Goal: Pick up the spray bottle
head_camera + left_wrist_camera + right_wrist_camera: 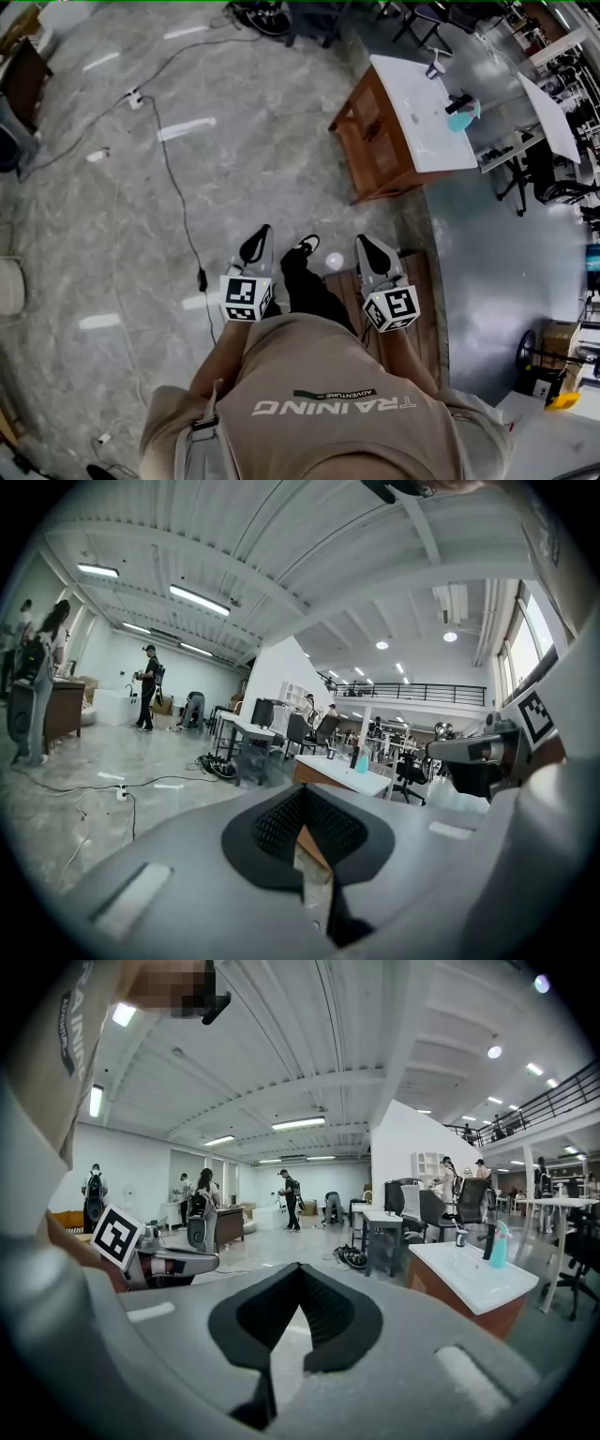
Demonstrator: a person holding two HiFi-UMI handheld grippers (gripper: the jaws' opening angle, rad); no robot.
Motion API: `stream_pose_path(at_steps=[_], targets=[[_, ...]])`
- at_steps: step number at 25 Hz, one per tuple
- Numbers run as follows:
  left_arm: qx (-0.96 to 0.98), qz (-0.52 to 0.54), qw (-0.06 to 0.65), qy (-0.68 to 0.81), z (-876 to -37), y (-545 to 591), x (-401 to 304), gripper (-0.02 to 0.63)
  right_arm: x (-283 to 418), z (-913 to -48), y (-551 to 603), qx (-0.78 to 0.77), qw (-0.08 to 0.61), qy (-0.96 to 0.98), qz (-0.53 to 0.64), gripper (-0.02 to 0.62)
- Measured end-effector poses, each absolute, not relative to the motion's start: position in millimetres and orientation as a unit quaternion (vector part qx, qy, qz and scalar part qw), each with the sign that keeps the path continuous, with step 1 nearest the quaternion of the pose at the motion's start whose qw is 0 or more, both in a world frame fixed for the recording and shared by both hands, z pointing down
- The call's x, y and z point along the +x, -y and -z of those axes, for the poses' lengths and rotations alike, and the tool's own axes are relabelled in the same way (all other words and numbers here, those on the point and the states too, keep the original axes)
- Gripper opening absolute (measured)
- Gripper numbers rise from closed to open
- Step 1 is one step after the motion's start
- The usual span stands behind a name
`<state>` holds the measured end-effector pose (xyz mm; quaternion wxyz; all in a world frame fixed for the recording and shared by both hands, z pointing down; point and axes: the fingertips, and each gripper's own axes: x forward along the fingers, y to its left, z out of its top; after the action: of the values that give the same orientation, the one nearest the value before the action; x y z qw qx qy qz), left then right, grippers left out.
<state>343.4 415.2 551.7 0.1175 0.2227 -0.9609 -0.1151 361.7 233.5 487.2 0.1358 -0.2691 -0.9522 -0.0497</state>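
Spray bottle (461, 114) is standing on the white bench (412, 122), well ahead and to the right of my left tool (255, 246) and right tool (373, 251) in the head view. Left gripper view: its jaws are sitting closed, empty. Right gripper view: likewise closed, with the bottle ahead-right. If I'm reaching it with the jaws shut, I'm risking knocking it over.

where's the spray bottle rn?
Head view, upper right: the spray bottle stands on the white-topped wooden cabinet, near its right edge.

Teal spray bottle (464, 117) upright on table (412, 103)
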Motion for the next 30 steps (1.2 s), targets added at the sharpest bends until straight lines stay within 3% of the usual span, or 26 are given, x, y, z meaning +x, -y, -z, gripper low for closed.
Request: stream_pose_path(at_steps=[10, 18, 24, 30], targets=[[0.250, 0.090, 0.154, 0.951, -548, -386, 287, 0.017, 297, -514, -197, -0.240, 0.166, 0.957, 0.004, 0.002], [0.308, 0.056, 0.162, 0.936, -525, -336, 177, 0.017, 190, -518, -176, -0.240, 0.146, 0.959, -0.033, 0.002], [0.302, 0.111, 0.152, 0.935, -500, -315, 102, 0.017, 122, -504, -146, -0.231, 0.114, 0.965, -0.052, 0.002], [0.273, 0.150, 0.174, 0.934, -502, -308, 75, 0.017, 109, -522, -123, -0.224, 0.144, 0.962, -0.067, 0.002]])
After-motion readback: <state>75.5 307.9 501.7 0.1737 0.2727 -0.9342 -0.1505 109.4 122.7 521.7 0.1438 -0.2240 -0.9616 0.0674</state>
